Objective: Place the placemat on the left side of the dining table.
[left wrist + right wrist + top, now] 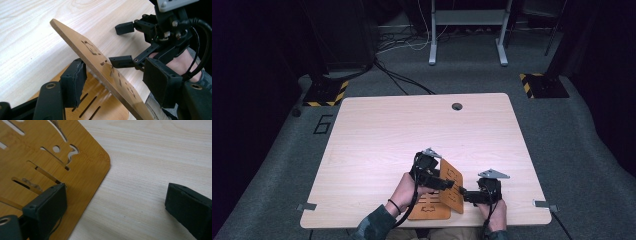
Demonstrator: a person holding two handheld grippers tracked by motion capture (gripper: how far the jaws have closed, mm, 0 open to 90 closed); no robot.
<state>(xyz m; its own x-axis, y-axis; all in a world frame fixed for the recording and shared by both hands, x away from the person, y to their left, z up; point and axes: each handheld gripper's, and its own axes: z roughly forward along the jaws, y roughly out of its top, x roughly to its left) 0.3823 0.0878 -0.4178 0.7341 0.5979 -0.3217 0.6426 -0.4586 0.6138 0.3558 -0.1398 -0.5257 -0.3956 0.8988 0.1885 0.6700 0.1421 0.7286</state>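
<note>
A tan wooden board with cut-outs (pixel 452 187) (pixel 100 62) stands tilted up, one edge raised off the table. It passes between the jaws of my left gripper (pixel 446 184) (pixel 117 77). The left pad (pixel 73 82) touches its underside, while a small gap shows at the other pad, so the jaws stand open around it. A second slotted board (pixel 429 210) (pixel 92 106) (pixel 50 157) lies flat near the front edge. My right gripper (pixel 466 194) (pixel 122 44) (pixel 117 205) is open just right of the tilted board, one pad over the flat board's corner and one over bare table.
The light wooden table (pixel 412 125) has a cable hole (pixel 456 106) at the back. Both hands work close to the front edge. Beyond the table are floor cables, a white desk frame (pixel 467 30) and two black-and-yellow striped bases (pixel 326 93).
</note>
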